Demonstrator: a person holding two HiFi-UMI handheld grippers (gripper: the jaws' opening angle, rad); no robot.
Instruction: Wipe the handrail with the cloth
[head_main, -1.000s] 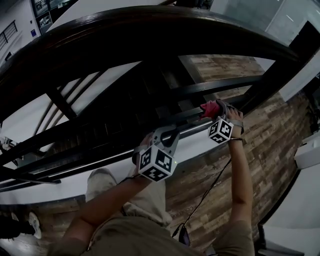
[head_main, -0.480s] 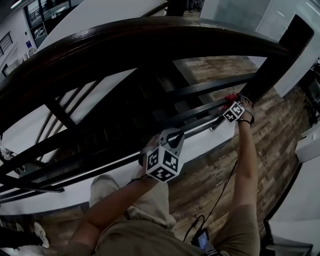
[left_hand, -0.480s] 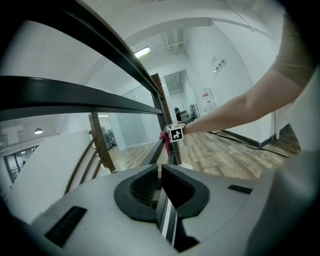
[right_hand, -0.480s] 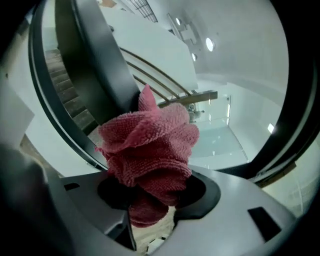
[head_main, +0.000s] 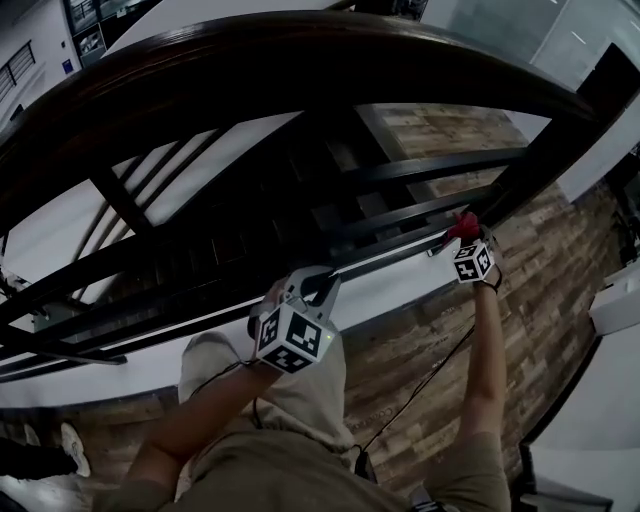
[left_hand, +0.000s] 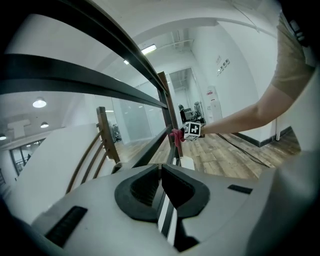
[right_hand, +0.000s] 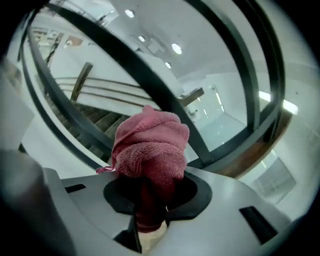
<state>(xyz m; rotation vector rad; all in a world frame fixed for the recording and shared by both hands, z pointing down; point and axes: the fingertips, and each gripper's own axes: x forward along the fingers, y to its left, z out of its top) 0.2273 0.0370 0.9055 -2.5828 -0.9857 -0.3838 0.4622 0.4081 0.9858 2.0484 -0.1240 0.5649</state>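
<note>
By rail (head_main: 410, 213), right jaws closing (on cloth (right_hand: 150, 145))

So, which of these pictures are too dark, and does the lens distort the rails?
Head view: the handrail is very dark against a bright background, detail lost. Right gripper view: strong fisheye bends the rails; the cloth is sharp. Left gripper view: black corners, ceiling lamps glare slightly.

**Dark rail, pink-red cloth**

I see the cloth (right_hand: 150, 145) as pink-red terry. The handrail (head_main: 300, 60) is very dark brown, and the bars (head_main: 430, 168) under it are black. Both marker cubes (head_main: 292, 343) carry black squares on white. My left gripper (left_hand: 161, 169) and right gripper (right_hand: 150, 200) are pale grey with black pads (left_hand: 142, 190). The floor (head_main: 420, 345) is brown-grey wood planking, and the trousers (head_main: 300, 410) are beige.
</note>
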